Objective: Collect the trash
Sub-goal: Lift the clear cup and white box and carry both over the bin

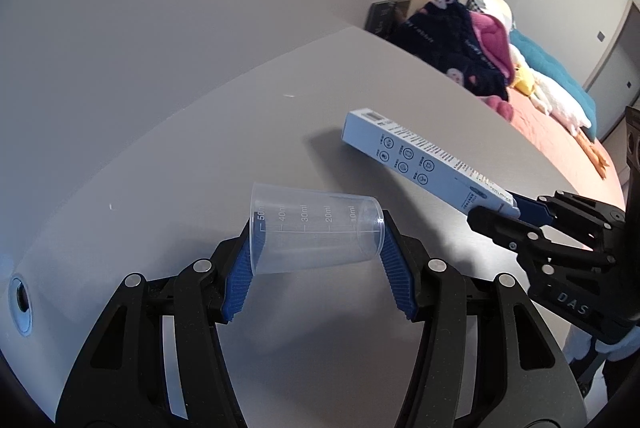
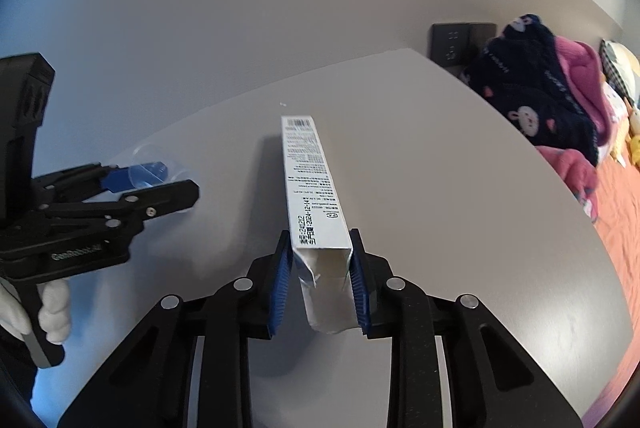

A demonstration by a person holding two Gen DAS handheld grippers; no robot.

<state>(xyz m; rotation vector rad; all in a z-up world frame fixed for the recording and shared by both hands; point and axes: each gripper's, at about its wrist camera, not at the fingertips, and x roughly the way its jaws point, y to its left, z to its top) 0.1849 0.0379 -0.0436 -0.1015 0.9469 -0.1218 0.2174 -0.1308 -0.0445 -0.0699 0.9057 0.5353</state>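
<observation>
Held sideways above the grey table (image 1: 180, 147), a clear measuring cup (image 1: 316, 232) is pinched by the left gripper (image 1: 318, 260); its inside looks empty. Beside it, a white carton (image 2: 312, 195) is clamped at its torn end by the right gripper (image 2: 320, 280).

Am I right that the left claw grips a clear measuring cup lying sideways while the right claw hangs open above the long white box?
Not quite. The right claw is shut on the long white box, as the right wrist view shows. The left claw does grip the sideways measuring cup.
</observation>
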